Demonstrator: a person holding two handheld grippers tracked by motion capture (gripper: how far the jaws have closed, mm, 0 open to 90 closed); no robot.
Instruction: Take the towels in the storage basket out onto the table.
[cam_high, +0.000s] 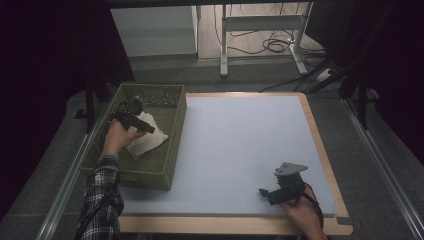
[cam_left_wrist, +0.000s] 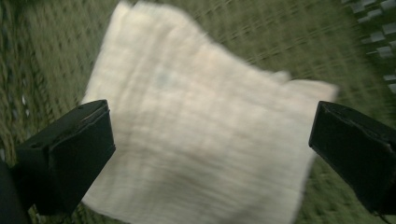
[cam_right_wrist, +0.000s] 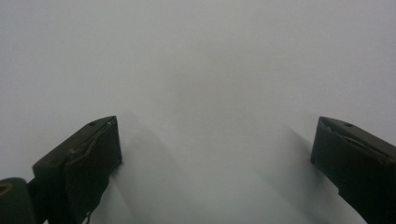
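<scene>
A cream folded cloth (cam_high: 147, 136) lies on the floor of a green woven basket (cam_high: 171, 150) at the table's left. My left gripper (cam_high: 143, 126) hovers over it inside the basket. In the left gripper view the cloth (cam_left_wrist: 201, 126) spreads below the gripper (cam_left_wrist: 212, 140), whose jaws stand wide apart with nothing between them. My right gripper (cam_high: 265, 192) rests low at the front right of the pale blue table mat (cam_high: 240, 140). In the right gripper view that gripper (cam_right_wrist: 217, 158) is open over bare mat (cam_right_wrist: 210, 70).
The basket's far wall (cam_high: 152, 95) carries a dark patterned strip. A wooden table edge (cam_high: 320, 145) frames the mat at the right. Beyond the table stand a white desk frame (cam_high: 260, 30) and floor cables (cam_high: 272, 45).
</scene>
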